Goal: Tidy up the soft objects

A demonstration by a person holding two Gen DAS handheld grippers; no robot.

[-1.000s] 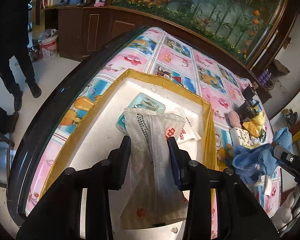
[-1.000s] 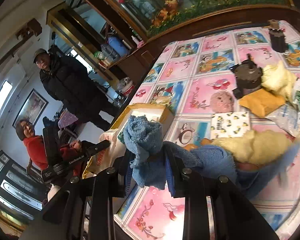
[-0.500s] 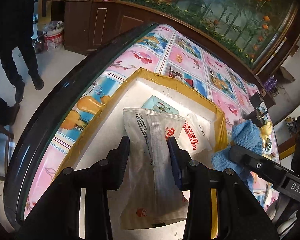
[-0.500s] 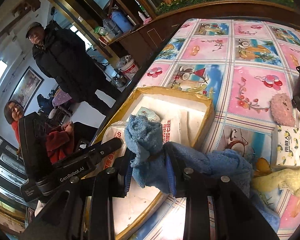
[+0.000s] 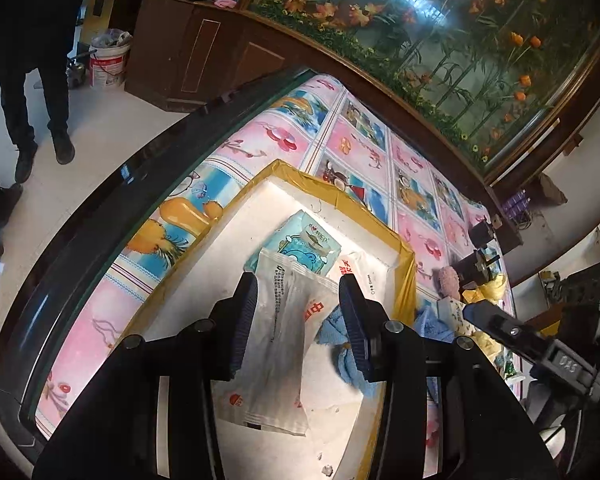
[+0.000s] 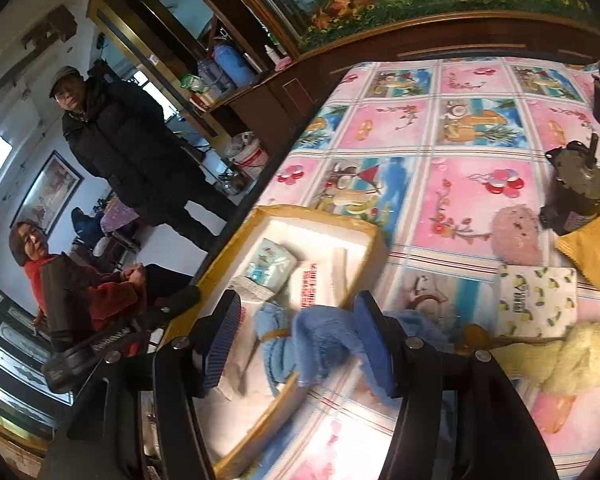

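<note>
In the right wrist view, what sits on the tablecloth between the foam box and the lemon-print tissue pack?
The blue towel, draped over the box rim toward the tissue pack, seen in the right wrist view.

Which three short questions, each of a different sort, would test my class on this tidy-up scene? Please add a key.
1. True or false: the blue towel lies wholly on the tablecloth, clear of the box.
2. What lies between the fingers of the left gripper? A) white plastic packet B) yellow cloth C) pink puff
3. In a few words: where does the turquoise tissue pack lie?

Key
1. False: it drapes across the box's rim.
2. A. The jaws have just been opening, with the packet between them.
3. Inside the box, beyond the packet.
</note>
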